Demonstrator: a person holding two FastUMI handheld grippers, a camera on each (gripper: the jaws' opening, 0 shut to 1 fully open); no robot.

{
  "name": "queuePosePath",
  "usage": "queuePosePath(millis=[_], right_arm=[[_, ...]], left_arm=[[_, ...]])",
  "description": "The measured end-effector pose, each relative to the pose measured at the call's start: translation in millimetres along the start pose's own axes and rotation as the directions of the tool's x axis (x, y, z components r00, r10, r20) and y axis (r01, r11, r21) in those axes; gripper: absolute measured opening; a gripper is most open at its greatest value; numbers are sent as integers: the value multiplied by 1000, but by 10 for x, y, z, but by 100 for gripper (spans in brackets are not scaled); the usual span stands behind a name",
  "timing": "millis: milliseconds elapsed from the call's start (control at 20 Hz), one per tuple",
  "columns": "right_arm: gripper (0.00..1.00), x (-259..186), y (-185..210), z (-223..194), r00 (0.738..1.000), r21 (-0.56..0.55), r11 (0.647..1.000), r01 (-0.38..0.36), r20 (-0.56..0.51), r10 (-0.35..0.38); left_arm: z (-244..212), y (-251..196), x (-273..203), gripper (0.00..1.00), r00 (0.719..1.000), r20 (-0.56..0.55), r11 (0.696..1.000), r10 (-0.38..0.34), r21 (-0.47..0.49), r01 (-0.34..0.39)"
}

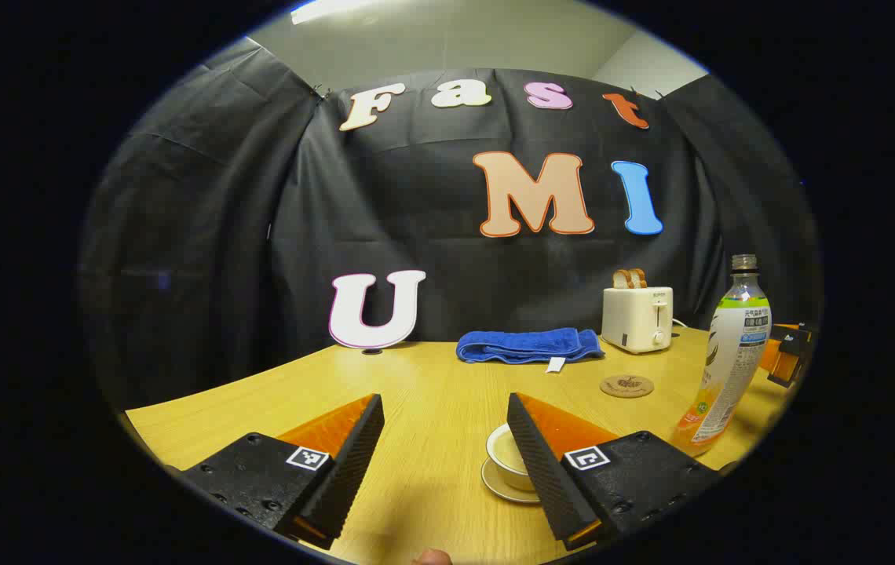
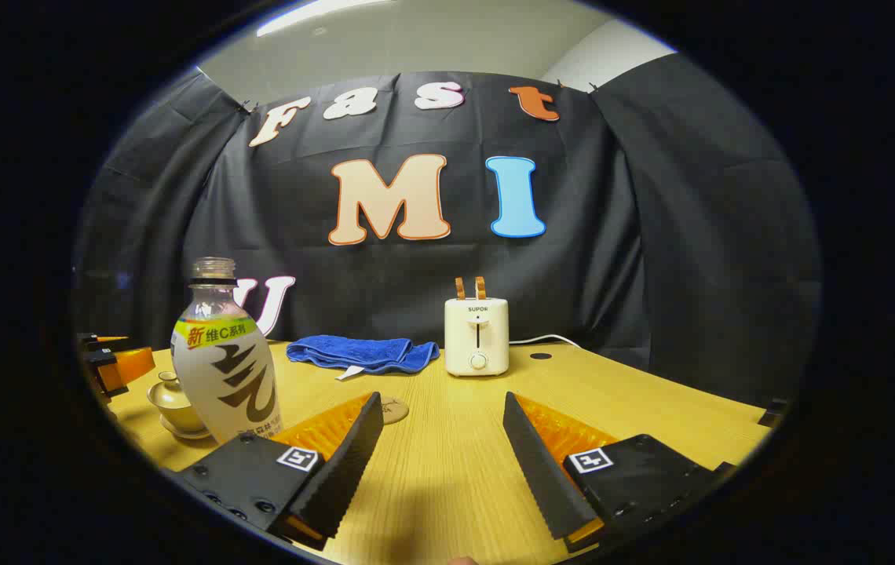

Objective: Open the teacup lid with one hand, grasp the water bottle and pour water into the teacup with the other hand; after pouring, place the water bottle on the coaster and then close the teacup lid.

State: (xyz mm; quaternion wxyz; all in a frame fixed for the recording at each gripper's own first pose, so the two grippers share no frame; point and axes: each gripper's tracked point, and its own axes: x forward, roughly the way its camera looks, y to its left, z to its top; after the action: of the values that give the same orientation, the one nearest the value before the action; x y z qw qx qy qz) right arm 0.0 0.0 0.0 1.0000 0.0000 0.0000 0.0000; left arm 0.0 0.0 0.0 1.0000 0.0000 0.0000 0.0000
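A white toaster (image 2: 477, 336) with two bread slices (image 2: 469, 287) stands at twelve o'clock on the wooden table (image 2: 652, 408); a folded blue towel (image 2: 361, 353) lies toward eleven o'clock.

Wooden table (image 2: 652, 408) — bottle (image 2: 224, 361), saucer (image 1: 504, 485), coaster (image 1: 626, 385), towel (image 1: 527, 345), toaster (image 2: 477, 336).

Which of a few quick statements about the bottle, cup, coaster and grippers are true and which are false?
1. The bottle has no cap. True.
2. The bottle stands on the coaster. False: it stands on the table, apart from the coaster.
3. The cup has its lid on. True.
4. The right gripper holds the bottle. False: it is open and holds nothing.
5. The left gripper is open. True.
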Motion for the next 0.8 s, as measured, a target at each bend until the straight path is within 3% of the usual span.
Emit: queuePosePath(millis=[800], right_arm=[[99,13,5,-4,1000,-1,1000,0,1,0]], left_arm=[[-3,5,-7,93,1000,-1,1000,0,-1,0]])
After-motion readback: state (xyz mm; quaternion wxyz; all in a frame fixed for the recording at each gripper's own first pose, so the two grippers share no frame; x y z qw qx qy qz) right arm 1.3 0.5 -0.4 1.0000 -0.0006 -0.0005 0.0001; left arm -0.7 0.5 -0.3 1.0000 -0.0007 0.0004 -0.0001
